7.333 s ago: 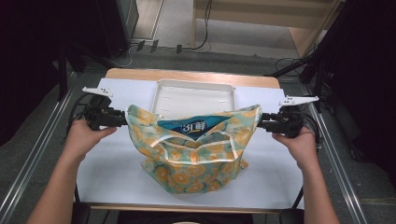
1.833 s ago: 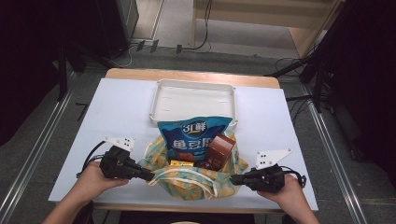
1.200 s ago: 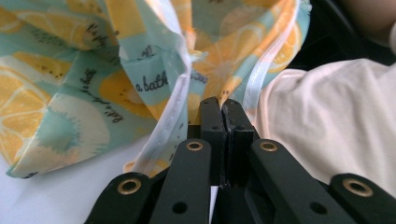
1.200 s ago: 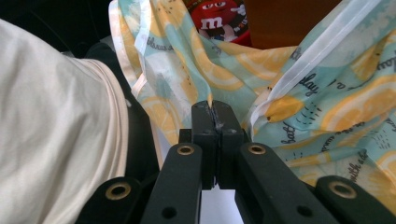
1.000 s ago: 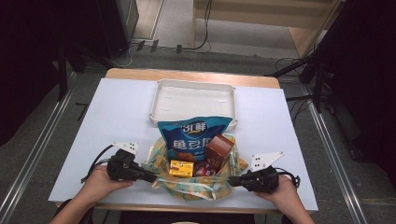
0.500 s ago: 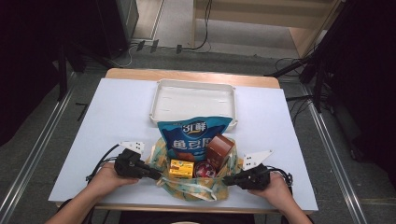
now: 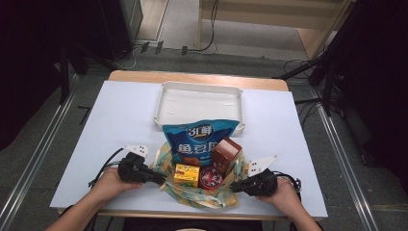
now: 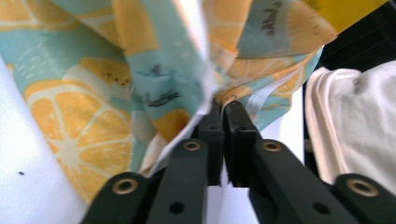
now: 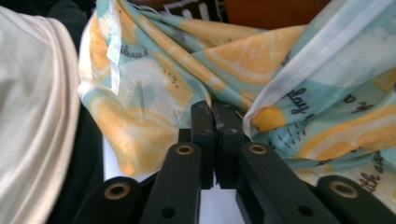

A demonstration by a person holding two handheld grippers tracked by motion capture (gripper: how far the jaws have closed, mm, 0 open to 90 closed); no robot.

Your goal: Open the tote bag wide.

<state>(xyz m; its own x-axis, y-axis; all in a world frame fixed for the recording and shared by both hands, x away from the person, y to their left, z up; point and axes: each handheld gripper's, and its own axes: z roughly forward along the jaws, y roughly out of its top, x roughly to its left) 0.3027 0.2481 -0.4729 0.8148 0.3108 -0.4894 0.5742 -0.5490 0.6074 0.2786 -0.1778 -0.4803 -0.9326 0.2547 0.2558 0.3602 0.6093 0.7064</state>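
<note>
A person sits at a white table (image 7: 120, 115) holding a two-jaw gripper in each hand, and both grippers grip the edges of a fabric bag (image 7: 204, 197) printed with orange slices on pale teal. The bag lies slumped and flattened at the near edge of the table, just in front of the person, with its contents exposed on top of it: a blue snack pouch (image 7: 199, 144) lying partly over the near rim of a white tray (image 7: 199, 103), a brown box (image 7: 226, 153) standing upright beside the pouch, a small yellow box (image 7: 186, 175), and a round red tin (image 7: 210, 177) next to it. The left gripper (image 7: 159, 179) pinches the bag's left edge; in the left gripper view its jaws are nearly together with a fold of the cloth caught between the fingertips (image 8: 219, 116). The right gripper (image 7: 235, 186) pinches the right edge in the same way, jaws almost closed on the fabric (image 9: 154, 93). The step in hand appears to be drawing the bag down and away from the goods to uncover them. The next move probably calls for letting go of the cloth and then lifting each item out toward the tray, taking care not to tip the upright box.
</note>
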